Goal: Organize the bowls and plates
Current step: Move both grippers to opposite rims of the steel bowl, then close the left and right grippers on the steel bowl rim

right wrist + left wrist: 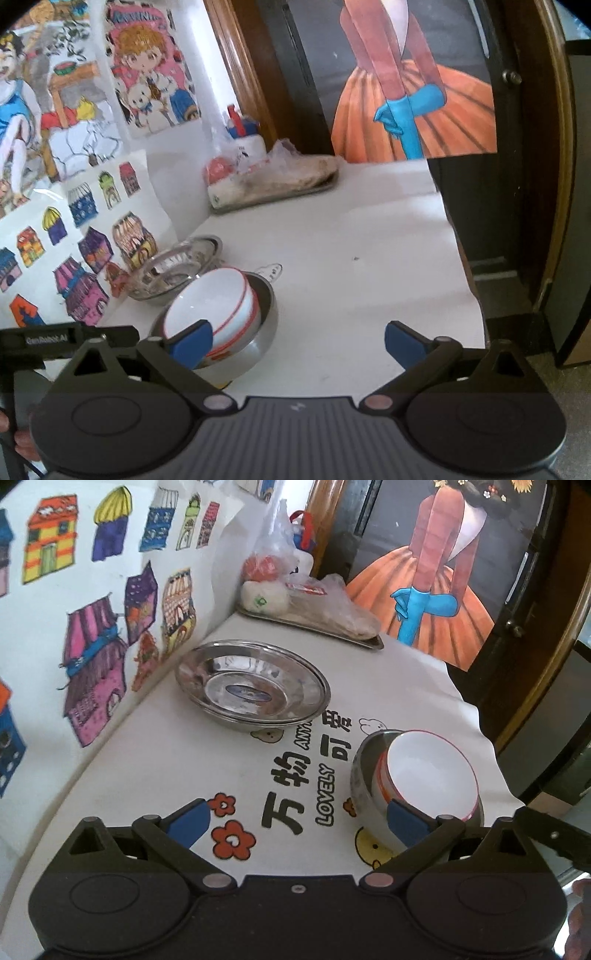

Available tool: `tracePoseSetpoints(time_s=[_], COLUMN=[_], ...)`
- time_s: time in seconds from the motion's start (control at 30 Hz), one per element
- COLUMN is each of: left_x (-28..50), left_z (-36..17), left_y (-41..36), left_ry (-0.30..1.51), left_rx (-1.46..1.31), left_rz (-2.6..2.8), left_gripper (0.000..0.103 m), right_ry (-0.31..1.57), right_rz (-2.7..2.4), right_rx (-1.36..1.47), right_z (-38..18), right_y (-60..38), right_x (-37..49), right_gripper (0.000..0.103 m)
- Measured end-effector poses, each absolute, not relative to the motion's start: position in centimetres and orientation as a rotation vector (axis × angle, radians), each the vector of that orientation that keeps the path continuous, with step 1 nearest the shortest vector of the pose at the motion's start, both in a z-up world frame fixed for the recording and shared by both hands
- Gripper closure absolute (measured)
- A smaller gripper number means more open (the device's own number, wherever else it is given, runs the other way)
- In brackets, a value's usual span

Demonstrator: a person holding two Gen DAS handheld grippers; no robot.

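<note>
Stacked steel plates (253, 686) sit near the wall on the white printed tablecloth (184, 760). To their right, white red-rimmed bowls (432, 775) lie tilted inside a steel bowl (364, 775). My left gripper (299, 819) is open over the cloth, with its right fingertip (406, 821) in front of the steel bowl's near side. In the right wrist view the white bowls (210, 302) rest in the steel bowl (266, 325), with the steel plates (177, 269) behind. My right gripper (299, 343) is open over bare cloth, its left fingertip (192, 345) in front of the bowls.
A metal tray (369, 642) with plastic bags of food stands at the back, also seen as the tray (325, 186). Coloured house drawings (92, 627) cover the wall on the left. The cloth's edge (480, 720) drops off beside a dark door (517, 184).
</note>
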State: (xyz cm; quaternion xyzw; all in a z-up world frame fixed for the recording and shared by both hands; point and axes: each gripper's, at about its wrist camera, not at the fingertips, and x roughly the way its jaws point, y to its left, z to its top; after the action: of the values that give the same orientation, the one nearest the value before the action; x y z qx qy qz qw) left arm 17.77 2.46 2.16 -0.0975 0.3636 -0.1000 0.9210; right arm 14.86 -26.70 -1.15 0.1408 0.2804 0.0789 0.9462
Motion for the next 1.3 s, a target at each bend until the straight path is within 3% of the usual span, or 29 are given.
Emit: tracePoseSetpoints(time_s=[0.27, 0.7, 1.03, 1.23, 1.3], left_x=[20.2, 21.8, 22.3, 22.5, 22.6], left_z=[1.7, 1.2, 1.4, 2.2, 2.5], left_y=[1.9, 1.9, 1.0, -0.7, -1.4], left_ry=[0.784, 0.829, 0.842, 0.863, 0.865], left_rx=[-0.197, -0.257, -0.259, -0.193, -0.153], left_rz=[-0.293, -0.367, -0.369, -0.367, -0.355], left_gripper=[0.012, 0.047, 0.064, 0.089, 0.091], right_ry=[0.65, 0.696, 0.744, 0.805, 0.841], right_rz=[0.21, 0.286, 0.299, 0.326, 0.34], right_rx=[0.308, 0.352, 0.381, 0.35, 0.344], right_z=[-2.2, -2.8, -2.6, -1.5, -1.2], right_y=[-27.6, -27.7, -27.7, -27.0, -26.9], right_x=[17.8, 19.9, 20.5, 21.1, 21.5], right_gripper=[0.015, 0.039, 0.045, 0.063, 0.068])
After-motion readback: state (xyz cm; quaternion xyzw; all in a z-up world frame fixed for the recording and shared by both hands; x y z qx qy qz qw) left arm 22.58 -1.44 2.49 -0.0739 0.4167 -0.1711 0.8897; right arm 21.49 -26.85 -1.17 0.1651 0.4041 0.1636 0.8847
